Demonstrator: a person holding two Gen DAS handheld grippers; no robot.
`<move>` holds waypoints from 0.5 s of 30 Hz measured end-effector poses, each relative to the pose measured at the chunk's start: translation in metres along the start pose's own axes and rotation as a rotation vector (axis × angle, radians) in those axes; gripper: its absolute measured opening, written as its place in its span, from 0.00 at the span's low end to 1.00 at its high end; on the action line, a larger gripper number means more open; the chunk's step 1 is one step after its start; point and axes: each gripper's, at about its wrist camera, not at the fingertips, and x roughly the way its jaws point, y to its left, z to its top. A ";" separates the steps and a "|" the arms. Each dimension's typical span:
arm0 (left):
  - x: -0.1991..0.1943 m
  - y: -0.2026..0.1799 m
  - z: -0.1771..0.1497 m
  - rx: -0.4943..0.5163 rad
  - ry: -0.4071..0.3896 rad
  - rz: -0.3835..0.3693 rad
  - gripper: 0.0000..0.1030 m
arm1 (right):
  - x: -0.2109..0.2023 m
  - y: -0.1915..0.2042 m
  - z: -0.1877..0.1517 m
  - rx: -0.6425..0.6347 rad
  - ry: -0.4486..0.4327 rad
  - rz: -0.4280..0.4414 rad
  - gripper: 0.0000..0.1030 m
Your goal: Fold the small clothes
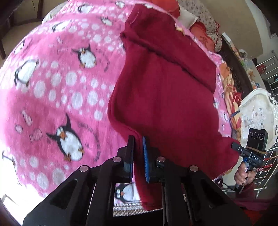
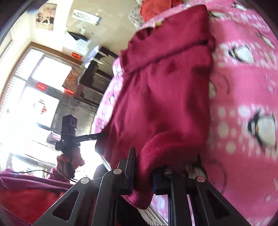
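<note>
On the pink penguin-print fleece blanket | dark red fleece garment near edge lifted | left gripper, right gripper both clamped on hem | carry corners level, hem taut.

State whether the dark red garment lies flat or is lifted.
Partly lifted: both grippers pinch the garment's near edge, raising it off the penguin blanket.

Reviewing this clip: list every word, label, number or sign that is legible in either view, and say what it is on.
"DAS": white letters on the body of the right tool, seen from the left wrist.
White wall sign with dark print: too blurred to read.
Red signs by the window: too blurred to read.
Wall poster: no legible text.
</note>
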 end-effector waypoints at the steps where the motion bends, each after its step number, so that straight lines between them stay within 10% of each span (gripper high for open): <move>1: -0.003 -0.003 0.011 0.003 -0.024 -0.012 0.08 | -0.003 0.002 0.009 -0.010 -0.020 0.005 0.13; 7: -0.007 -0.025 0.093 0.034 -0.177 -0.052 0.05 | -0.012 0.008 0.085 -0.074 -0.160 -0.015 0.13; 15: 0.007 -0.027 0.120 0.003 -0.093 -0.128 0.09 | 0.003 -0.002 0.142 -0.093 -0.156 -0.113 0.13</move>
